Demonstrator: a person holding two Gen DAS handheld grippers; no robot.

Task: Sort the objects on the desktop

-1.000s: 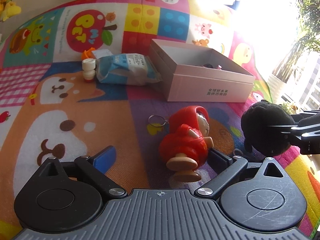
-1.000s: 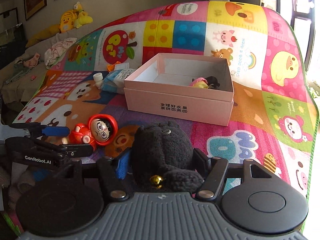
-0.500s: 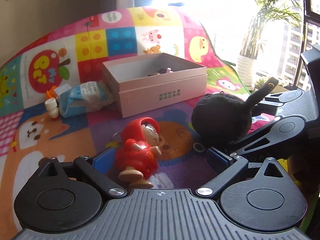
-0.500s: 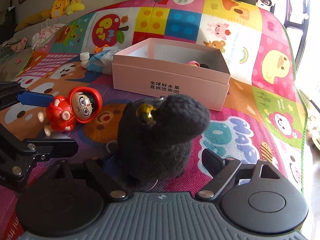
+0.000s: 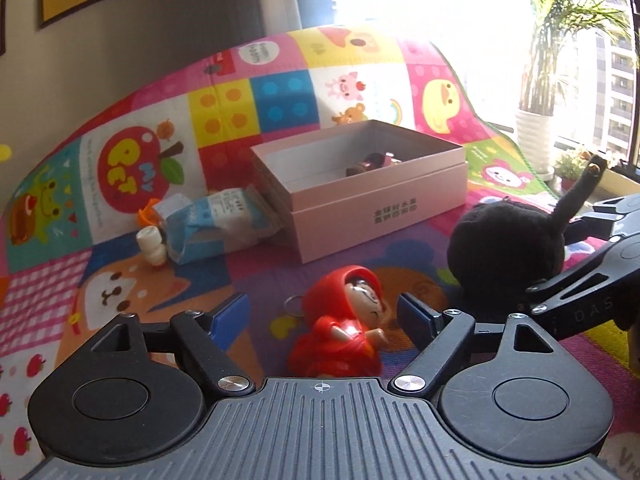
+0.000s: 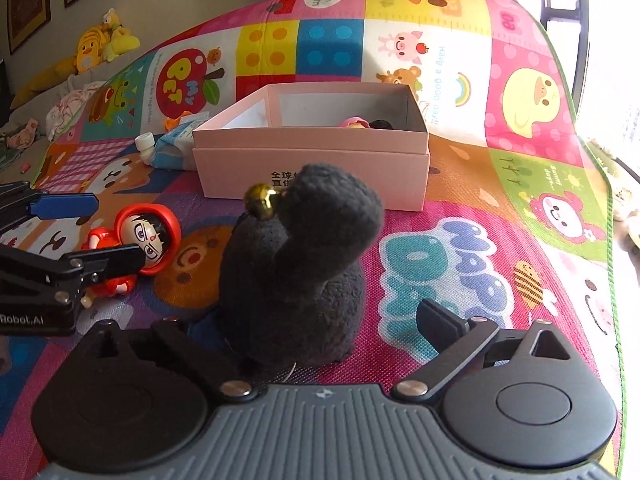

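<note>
A red hooded doll (image 5: 344,320) with a key ring lies on the colourful play mat (image 5: 120,292). My left gripper (image 5: 324,316) straddles it; its jaws are closing, and gaps still show between the blue pads and the doll. A black plush toy (image 6: 296,272) with a gold bell (image 6: 260,200) stands on the mat between the fingers of my right gripper (image 6: 320,324). Those jaws are opening: the right finger (image 6: 444,320) is clear of the plush, the left one is hidden behind it. The open pink box (image 6: 312,160) lies beyond, with small toys (image 6: 354,123) inside.
A blue-white tissue pack (image 5: 216,220), a small white bottle (image 5: 152,246) and an orange item (image 5: 146,208) lie left of the box. Yellow plush toys (image 6: 96,46) sit past the mat's far left edge. A potted plant (image 5: 532,136) stands by the window.
The right jaws spread off the black plush, which now stands upright on the mat. The left gripper rolled, shifted around the red doll and narrowed its jaws.
</note>
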